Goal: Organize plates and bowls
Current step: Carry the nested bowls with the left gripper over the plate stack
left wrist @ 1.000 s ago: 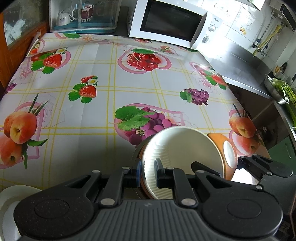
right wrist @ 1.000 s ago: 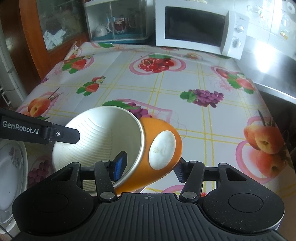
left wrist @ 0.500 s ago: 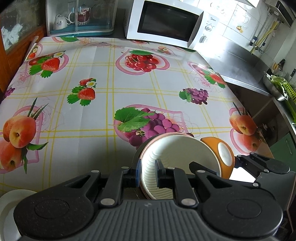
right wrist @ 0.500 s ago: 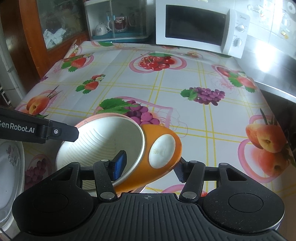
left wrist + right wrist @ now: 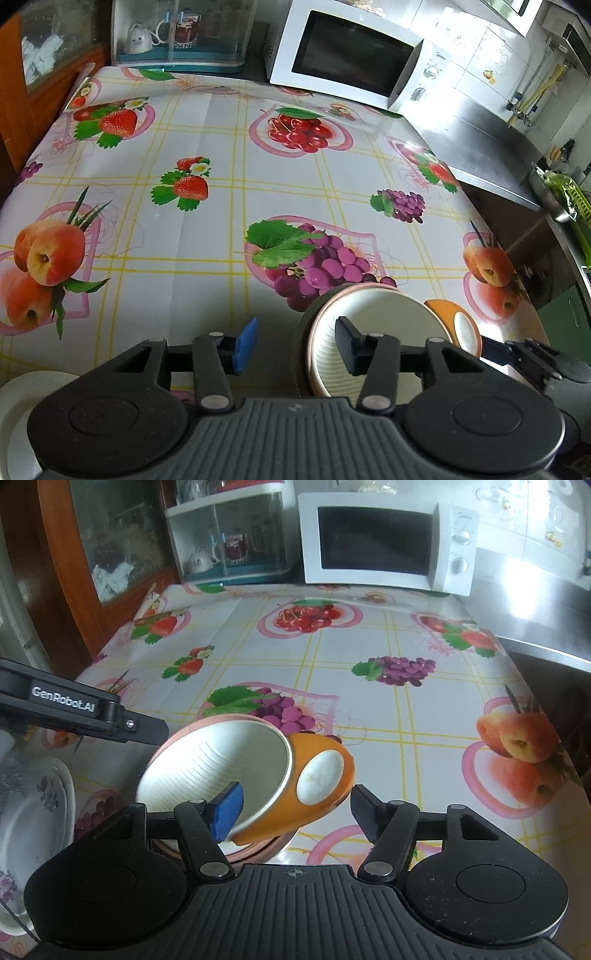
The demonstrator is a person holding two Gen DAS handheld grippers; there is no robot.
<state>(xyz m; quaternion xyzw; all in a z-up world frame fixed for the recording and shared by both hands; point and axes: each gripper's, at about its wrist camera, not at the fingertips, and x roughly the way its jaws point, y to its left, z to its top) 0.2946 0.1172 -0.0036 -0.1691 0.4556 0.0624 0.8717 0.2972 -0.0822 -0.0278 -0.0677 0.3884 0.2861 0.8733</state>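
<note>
An orange bowl (image 5: 317, 775) with a white ribbed inside lies tilted on a stack of bowls near the table's front edge. It also shows in the left wrist view (image 5: 376, 321), tipped toward the left. My left gripper (image 5: 295, 343) is open, its right finger over the bowl's inside and its left finger clear of the rim. My right gripper (image 5: 295, 808) is open, its fingers standing either side of the bowl's wall without pressing it. A pink-rimmed bowl (image 5: 258, 853) lies under the orange one.
A flowered white plate (image 5: 33, 823) sits at the table's front left; its rim shows in the left wrist view (image 5: 22, 387). A white microwave (image 5: 384, 542) and a glass cabinet (image 5: 229, 542) stand at the back. A steel counter (image 5: 491, 147) runs along the right.
Both grippers have opened and let go of the orange bowl. The bowl has sunk lower and rests tilted on the stack.
</note>
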